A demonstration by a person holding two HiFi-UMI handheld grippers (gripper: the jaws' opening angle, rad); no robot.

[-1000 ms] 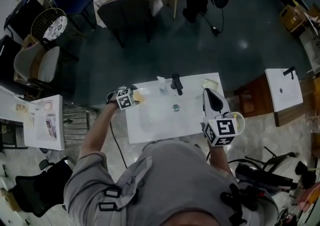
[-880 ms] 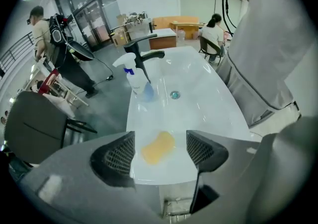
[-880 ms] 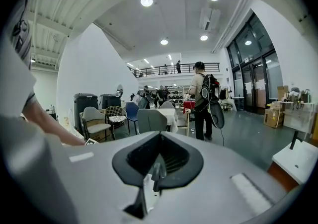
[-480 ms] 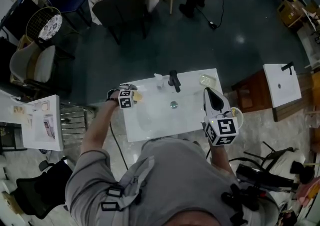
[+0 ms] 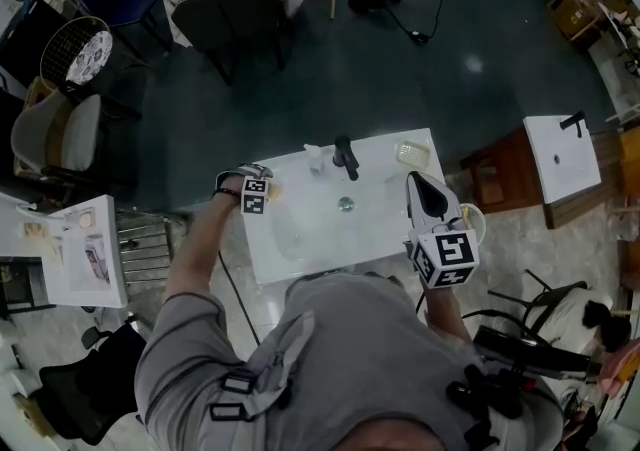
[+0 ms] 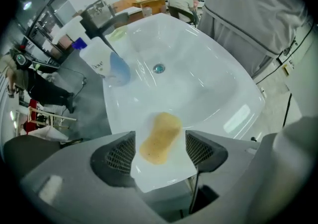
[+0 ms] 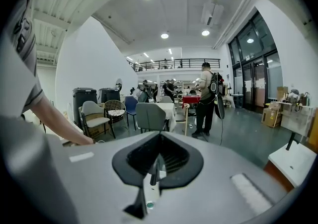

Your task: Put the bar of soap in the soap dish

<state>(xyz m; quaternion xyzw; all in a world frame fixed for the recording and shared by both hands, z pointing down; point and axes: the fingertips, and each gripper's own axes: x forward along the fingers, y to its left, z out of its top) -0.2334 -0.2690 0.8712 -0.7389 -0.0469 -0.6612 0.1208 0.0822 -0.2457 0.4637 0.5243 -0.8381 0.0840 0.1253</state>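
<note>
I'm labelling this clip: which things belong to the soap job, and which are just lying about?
Job: bar of soap, soap dish, left tongs, open astride the soap.
Lying about: bottle, faucet, right tongs, shut.

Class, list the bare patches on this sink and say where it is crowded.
Free: the basin bowl around the drain; the back rim between faucet and soap dish. Crowded: back-left rim, with bottle, soap and the open left gripper.
</note>
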